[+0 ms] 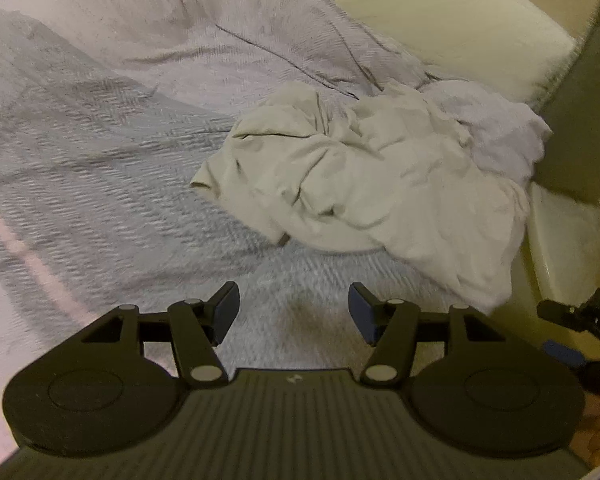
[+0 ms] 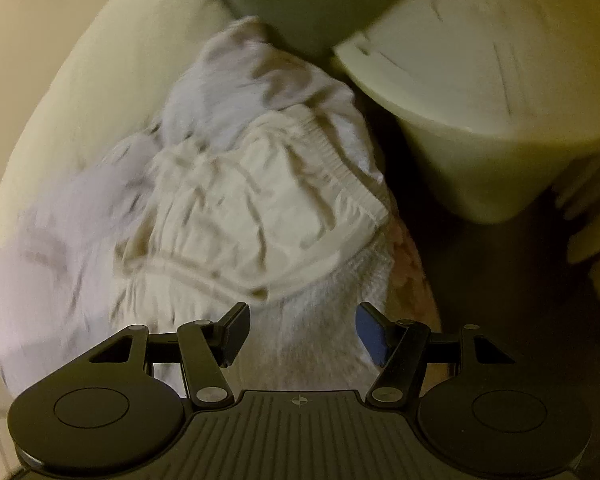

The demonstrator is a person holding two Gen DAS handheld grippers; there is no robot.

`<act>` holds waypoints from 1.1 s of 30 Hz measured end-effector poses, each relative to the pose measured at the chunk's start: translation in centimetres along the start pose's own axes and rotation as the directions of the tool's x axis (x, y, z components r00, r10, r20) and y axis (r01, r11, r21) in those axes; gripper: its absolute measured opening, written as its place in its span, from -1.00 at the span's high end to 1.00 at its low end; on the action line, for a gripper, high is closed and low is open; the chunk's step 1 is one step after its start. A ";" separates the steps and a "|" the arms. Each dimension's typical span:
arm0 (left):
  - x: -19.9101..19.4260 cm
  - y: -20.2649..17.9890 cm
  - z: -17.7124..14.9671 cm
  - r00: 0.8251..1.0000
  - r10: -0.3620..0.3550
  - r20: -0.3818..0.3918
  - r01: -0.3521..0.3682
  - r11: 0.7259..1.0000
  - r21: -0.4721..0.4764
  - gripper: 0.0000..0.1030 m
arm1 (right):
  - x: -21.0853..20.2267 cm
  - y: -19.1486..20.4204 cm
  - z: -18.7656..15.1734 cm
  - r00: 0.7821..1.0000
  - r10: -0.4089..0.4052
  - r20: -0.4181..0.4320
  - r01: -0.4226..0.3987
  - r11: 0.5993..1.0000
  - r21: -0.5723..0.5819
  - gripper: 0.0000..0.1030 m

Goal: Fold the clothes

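Two hand-held grippers are out over the bed, and neither has anything in it. The left gripper (image 1: 294, 314) hangs above the pale grey woven bedspread (image 1: 100, 152) with its jaws spread wide and only bare cover between them. The right gripper (image 2: 300, 334) is just as wide open, poised right over the near edge of the laundry.

That laundry is a crumpled heap of cream and pale lilac garments (image 1: 364, 184) lying at the bed's right edge, near a cream pillow (image 1: 440, 24). From the right wrist view, a cream piece with a gathered elastic waistband (image 2: 268, 208) sits on top, a lilac garment (image 2: 60, 240) spreads to its left, and a white towelling-like piece (image 2: 320, 320) lies directly under the open jaws. A cream plastic laundry basket (image 2: 500, 100) stands just beside the heap, off the bed.

Nothing is folded yet; I judge the step in hand to be picking one garment out.

The risk, as I see it, is in the tangle. Layers overlap, so a closing pinch could take two pieces at once, or catch the bedspread underneath. The heap also overhangs the bed's edge, so a careless tug might slide the rest off toward the floor. The right view is blurred, which makes the seams hard to read.
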State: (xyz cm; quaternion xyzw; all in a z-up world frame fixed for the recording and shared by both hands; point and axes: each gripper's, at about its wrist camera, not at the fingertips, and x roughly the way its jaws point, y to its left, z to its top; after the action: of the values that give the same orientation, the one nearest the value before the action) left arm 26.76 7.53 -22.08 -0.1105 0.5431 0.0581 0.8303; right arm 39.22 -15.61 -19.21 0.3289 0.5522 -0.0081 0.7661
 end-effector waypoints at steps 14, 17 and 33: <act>11.9 3.0 7.6 0.998 -0.061 -0.014 0.055 0.966 -0.254 -0.11 | 9.1 -5.5 4.5 0.999 0.039 -0.011 -0.033 0.935 0.352 -0.22; 14.5 3.8 8.1 0.997 -0.074 -0.038 0.058 0.943 -0.328 -0.05 | 10.3 -5.6 4.8 0.999 0.048 -0.022 -0.037 0.931 0.364 0.19; 3.8 7.0 5.0 0.960 -0.215 0.178 0.271 0.870 -0.413 0.95 | -1.2 6.5 3.2 0.944 0.259 0.205 -0.200 0.942 -0.269 0.98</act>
State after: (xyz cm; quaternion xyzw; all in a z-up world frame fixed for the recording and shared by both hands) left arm 31.21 15.46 -24.51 -0.3558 0.4448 0.0792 0.8181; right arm 43.84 -12.59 -14.39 0.2913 0.4110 0.1105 0.8567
